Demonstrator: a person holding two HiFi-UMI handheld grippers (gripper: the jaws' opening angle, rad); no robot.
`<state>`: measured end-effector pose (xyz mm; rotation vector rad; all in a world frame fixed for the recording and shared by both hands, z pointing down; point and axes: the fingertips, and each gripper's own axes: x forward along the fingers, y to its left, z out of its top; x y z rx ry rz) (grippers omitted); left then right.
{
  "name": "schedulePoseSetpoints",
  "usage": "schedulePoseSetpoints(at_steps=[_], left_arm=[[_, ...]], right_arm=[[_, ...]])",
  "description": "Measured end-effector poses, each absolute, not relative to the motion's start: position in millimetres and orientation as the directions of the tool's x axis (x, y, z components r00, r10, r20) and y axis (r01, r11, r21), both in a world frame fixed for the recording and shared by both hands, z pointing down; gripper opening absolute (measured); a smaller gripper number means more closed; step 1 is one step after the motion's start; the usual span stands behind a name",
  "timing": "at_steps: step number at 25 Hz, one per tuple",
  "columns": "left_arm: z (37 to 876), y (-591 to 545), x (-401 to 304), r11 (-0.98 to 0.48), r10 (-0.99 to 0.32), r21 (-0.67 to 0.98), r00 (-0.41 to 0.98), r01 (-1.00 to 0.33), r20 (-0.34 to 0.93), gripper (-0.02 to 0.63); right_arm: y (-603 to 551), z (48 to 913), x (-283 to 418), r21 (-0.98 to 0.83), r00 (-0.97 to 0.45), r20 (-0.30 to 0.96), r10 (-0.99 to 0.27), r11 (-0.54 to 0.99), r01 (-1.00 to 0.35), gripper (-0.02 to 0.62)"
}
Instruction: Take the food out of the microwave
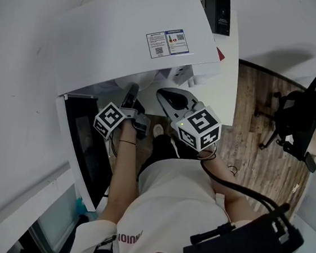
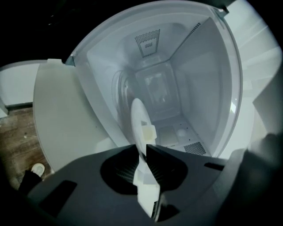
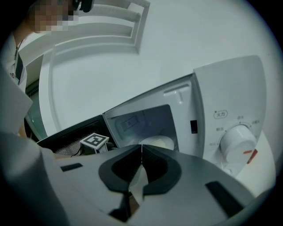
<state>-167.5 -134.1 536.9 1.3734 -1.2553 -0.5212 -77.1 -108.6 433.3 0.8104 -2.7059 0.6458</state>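
Observation:
The white microwave (image 1: 133,41) stands with its black door (image 1: 88,143) swung open to the left. My left gripper (image 1: 132,91) reaches into the cavity (image 2: 177,88). In the left gripper view, which is rolled onto its side, it (image 2: 142,150) is shut on the rim of a white plate (image 2: 138,119) that carries a pale piece of food (image 2: 148,131). My right gripper (image 1: 167,96) hangs in front of the microwave, shut with nothing in it (image 3: 141,148). The right gripper view shows the plate (image 3: 157,142) inside the cavity and the left gripper's marker cube (image 3: 95,140).
The control dial (image 3: 236,141) sits to the right of the cavity. The microwave rests on a white table (image 1: 228,86). A black office chair (image 1: 303,120) stands on the wood floor (image 1: 260,123) at the right. My shoe (image 2: 37,168) shows below the table edge.

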Motion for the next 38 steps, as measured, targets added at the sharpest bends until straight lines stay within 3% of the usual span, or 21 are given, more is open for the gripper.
schedulePoseSetpoints(at_steps=[7,38], left_arm=[[534.7,-130.9,-171.3,0.215,-0.895,0.930,0.321,-0.297,0.310,0.028],[526.8,-114.1,-162.3,0.180,-0.908,0.972,0.354,-0.153,0.224,0.025]], right_arm=[[-107.5,434.3,-75.6,-0.345,-0.816,0.349,-0.460,0.747,-0.569,0.023],[-104.5,432.5,-75.5,-0.343,-0.824,0.342,-0.452,0.756,-0.557,0.021]])
